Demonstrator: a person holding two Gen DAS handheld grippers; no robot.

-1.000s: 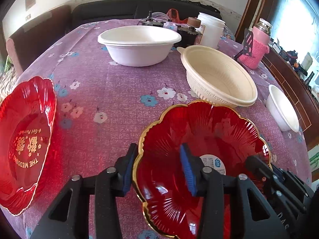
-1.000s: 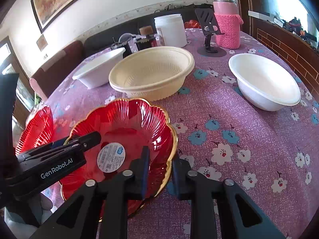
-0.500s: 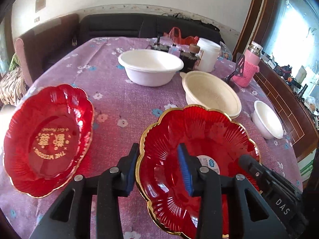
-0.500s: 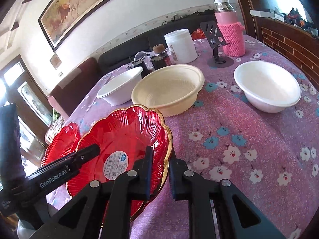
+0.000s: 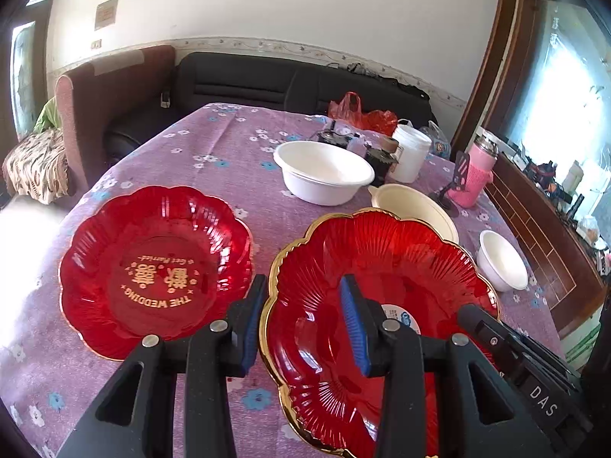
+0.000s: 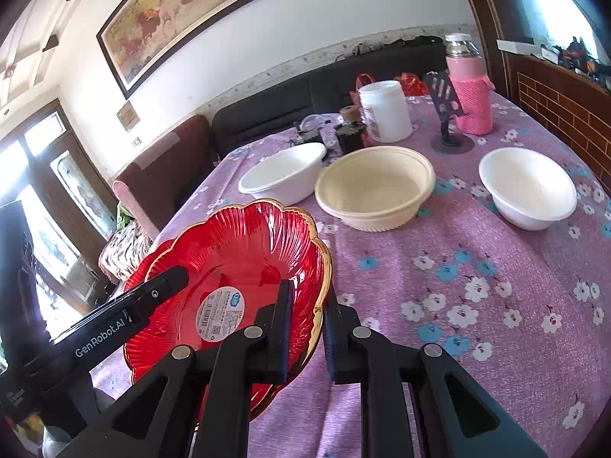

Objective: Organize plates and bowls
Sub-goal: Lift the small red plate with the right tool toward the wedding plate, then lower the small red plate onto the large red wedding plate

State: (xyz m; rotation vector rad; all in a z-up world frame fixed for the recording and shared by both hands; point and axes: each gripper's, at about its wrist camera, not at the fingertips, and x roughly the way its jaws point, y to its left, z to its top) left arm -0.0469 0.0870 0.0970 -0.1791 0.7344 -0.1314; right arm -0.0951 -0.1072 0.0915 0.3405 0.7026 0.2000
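Gold-rimmed red plate (image 5: 382,267), lifted above the table's near edge, rim pinched by left gripper (image 5: 301,324) and right gripper (image 6: 305,320) at opposite sides; best kept level, centred over the wedding plate (image 5: 152,267), then lowered.

gold "THE WEDDING" on red plate (image 5: 156,267), "GenRobot.AI" on left gripper (image 6: 168,280), "DAS" on right gripper (image 5: 471,315)
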